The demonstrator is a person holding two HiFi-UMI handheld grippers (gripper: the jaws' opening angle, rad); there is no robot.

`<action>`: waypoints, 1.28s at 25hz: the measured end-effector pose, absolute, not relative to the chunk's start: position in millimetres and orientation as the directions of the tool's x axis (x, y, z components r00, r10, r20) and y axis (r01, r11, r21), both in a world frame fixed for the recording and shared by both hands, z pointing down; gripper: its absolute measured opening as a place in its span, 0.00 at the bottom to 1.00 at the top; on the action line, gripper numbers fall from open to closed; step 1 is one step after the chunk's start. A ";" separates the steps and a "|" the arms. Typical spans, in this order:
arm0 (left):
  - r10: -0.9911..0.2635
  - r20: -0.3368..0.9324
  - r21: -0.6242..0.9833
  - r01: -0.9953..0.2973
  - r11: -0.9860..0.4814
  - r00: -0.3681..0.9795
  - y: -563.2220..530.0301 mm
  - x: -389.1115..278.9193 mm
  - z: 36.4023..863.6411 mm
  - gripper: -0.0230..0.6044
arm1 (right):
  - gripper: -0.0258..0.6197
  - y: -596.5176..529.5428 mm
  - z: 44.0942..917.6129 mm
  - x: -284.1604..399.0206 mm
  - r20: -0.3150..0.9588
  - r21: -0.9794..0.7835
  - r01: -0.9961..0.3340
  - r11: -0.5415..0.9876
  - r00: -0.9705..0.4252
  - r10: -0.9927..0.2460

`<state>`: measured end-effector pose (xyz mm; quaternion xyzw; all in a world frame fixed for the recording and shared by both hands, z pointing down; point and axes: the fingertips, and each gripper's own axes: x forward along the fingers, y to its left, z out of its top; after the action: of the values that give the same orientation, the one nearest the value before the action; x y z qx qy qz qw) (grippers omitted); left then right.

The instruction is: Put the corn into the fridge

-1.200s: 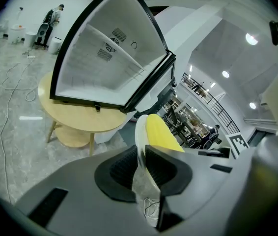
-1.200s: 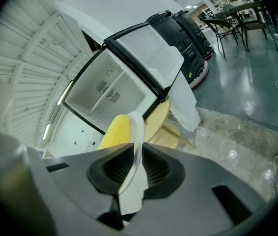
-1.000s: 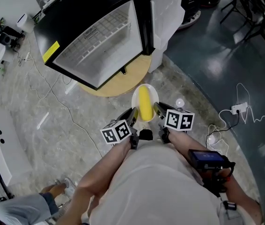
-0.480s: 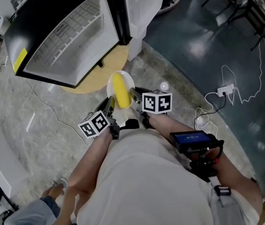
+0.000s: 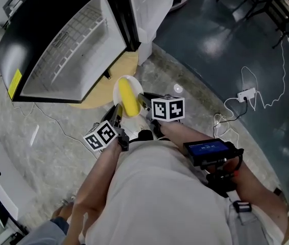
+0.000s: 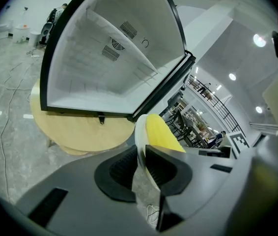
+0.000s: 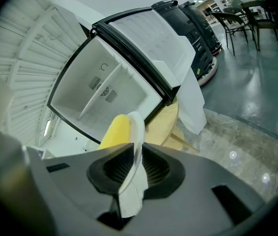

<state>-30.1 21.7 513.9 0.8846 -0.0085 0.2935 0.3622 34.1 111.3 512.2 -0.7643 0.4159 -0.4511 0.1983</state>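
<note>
A yellow corn cob (image 5: 128, 97) lies on a small white plate (image 5: 119, 84) that I hold out in front of me. My left gripper (image 5: 115, 116) is shut on the plate's near-left rim, and my right gripper (image 5: 143, 100) is shut on its right rim. In the left gripper view the plate's rim (image 6: 140, 132) stands edge-on between the pads of the left gripper (image 6: 141, 168), with the corn (image 6: 161, 134) behind it. The right gripper (image 7: 134, 168) clamps the plate's rim (image 7: 138, 132) beside the corn (image 7: 115, 129). The black fridge (image 5: 68, 50) stands open just beyond, its white inside showing wire shelves.
The fridge sits on a round wooden board (image 5: 96, 97). Its open door (image 5: 149, 9) is draped in white to the right. Thin cables (image 5: 52, 119) trail over the marble floor at left, and a power strip (image 5: 245, 94) with a white cord lies on the dark floor at right.
Both grippers have carried the plate and corn forward toward the open fridge. The plate now overlaps the wooden board's edge. The grip on both rims is unchanged.
</note>
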 end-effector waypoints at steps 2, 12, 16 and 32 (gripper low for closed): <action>0.201 0.526 0.638 -0.228 -0.735 0.827 18.5 -24.0 514.2 0.13 | 0.11 108.2 514.6 39.8 0.532 -0.675 -0.456 -0.580 0.244 -0.811; 0.222 0.526 0.649 -0.219 -0.728 0.821 -9.6 7.6 520.1 0.13 | 0.11 82.7 519.8 70.2 0.550 -0.668 -0.437 -0.602 0.255 -0.795; 0.236 0.522 0.656 -0.209 -0.726 0.820 -19.7 20.0 519.0 0.13 | 0.11 73.7 520.0 81.1 0.554 -0.668 -0.425 -0.611 0.264 -0.789; 0.229 0.510 0.673 -0.220 -0.706 0.829 -50.3 28.5 511.3 0.13 | 0.11 41.8 510.2 90.7 0.555 -0.659 -0.441 -0.609 0.260 -0.790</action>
<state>28.5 -50.3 511.3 0.8760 0.0024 0.2924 0.3835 90.7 41.8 510.2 -0.7706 0.3995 -0.4587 0.1899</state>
